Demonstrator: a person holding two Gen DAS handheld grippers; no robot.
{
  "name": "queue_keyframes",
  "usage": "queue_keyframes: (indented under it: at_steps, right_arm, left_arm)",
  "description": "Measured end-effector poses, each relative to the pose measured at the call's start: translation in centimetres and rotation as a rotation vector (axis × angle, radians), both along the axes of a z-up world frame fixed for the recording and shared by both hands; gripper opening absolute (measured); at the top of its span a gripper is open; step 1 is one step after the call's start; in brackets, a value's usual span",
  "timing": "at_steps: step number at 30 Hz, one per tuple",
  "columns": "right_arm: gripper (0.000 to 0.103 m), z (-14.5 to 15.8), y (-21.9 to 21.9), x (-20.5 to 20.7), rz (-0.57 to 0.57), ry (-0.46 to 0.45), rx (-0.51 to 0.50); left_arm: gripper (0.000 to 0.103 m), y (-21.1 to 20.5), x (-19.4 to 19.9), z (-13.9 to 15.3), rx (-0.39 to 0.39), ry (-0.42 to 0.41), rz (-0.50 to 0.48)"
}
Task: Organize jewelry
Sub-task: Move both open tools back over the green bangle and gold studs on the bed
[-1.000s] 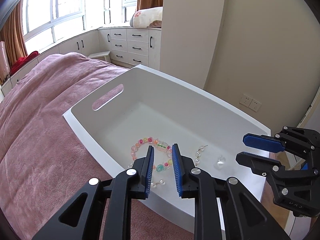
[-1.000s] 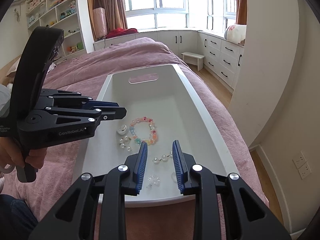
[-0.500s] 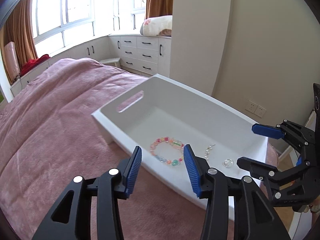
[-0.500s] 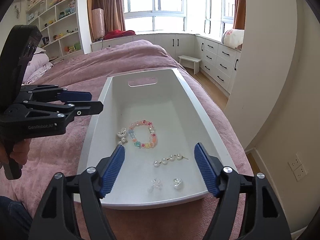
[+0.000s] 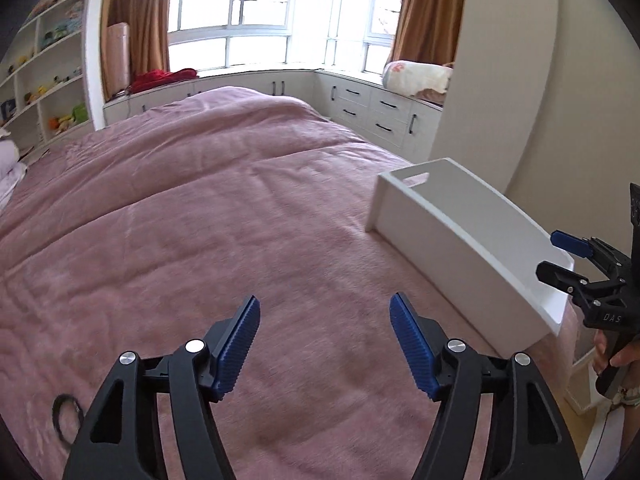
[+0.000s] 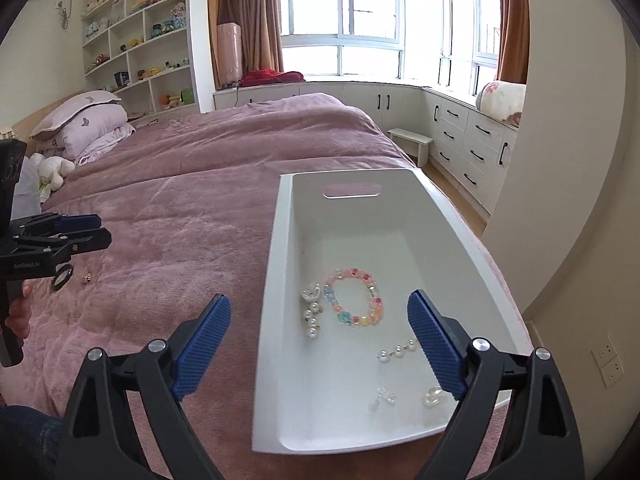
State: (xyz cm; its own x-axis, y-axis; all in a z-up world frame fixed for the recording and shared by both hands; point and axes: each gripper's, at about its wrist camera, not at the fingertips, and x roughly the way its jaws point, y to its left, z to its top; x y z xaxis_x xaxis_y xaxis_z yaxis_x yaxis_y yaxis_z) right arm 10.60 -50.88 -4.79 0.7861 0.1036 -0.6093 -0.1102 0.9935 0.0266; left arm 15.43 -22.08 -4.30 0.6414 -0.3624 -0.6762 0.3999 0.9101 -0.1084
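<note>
Both the left gripper [image 5: 324,344] and right gripper [image 6: 320,344] gaped empty; the thin, light black ring [image 6: 63,277] on the bed [image 5: 240,220] looked best pinched across its rim.

- Tray [image 6: 276,280] sits on bed [image 6: 180,208], lying between the right fingers [image 6: 434,346] and beyond them.
- In tray: beaded bracelet [image 6: 354,298] ahead of the right fingertips; pearl piece [image 6: 311,310] just left of it; pearl strand [image 6: 398,351] beside the right-hand finger.
- Ring [image 6: 63,277] lies on bed below the left fingers [image 6: 86,222], small stud [image 6: 87,278] just right of it.
- Left wrist view: tray [image 5: 460,240] right of the fingers [image 5: 236,344], ring [image 5: 66,418] at their left.
</note>
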Motion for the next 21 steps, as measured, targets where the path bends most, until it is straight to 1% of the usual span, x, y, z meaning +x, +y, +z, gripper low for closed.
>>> queue_keyframes:
  at_steps: [1, 4, 5, 7, 9, 13, 16, 18, 21]
  right_arm:
    - [0.089, 0.2, 0.5, 0.0, 0.01, -0.004, 0.003]
    - [0.09, 0.5, 2.2, 0.1, 0.04, -0.014, 0.005]
    - [0.09, 0.6, 2.9, 0.1, 0.05, -0.017, 0.004]
    - [0.09, 0.7, 4.3, 0.2, 0.072, -0.019, -0.005]
    - [0.09, 0.9, 5.6, 0.5, 0.088, -0.02, -0.022]
    - [0.09, 0.9, 8.0, 0.4, 0.124, -0.018, -0.037]
    - [0.09, 0.4, 9.9, 0.6, 0.15, 0.0, -0.044]
    - [0.091, -0.1, 11.5, 1.1, 0.169, 0.021, -0.042]
    - [0.091, -0.9, 14.0, 1.5, 0.202, 0.052, -0.04]
  left_arm:
    - [0.074, 2.1, -0.2, -0.2, -0.015, 0.005, 0.041]
    - [0.078, 6.6, -0.6, -0.8, -0.034, 0.014, 0.14]
    - [0.081, 8.2, -0.8, -1.1, -0.037, 0.019, 0.171]
    - [0.083, 11.0, -1.4, -1.9, -0.04, 0.036, 0.225]
    - [0.083, 13.9, -2.2, -3.1, -0.048, 0.069, 0.262]
    - [0.084, 19.8, -3.9, -6.5, -0.038, 0.155, 0.368]
    - [0.084, 23.1, -4.9, -8.1, -0.019, 0.189, 0.438]
    - [0.084, 24.6, -5.4, -8.6, -0.01, 0.198, 0.467]
    - [0.084, 26.9, -5.3, -9.6, -0.012, 0.257, 0.509]
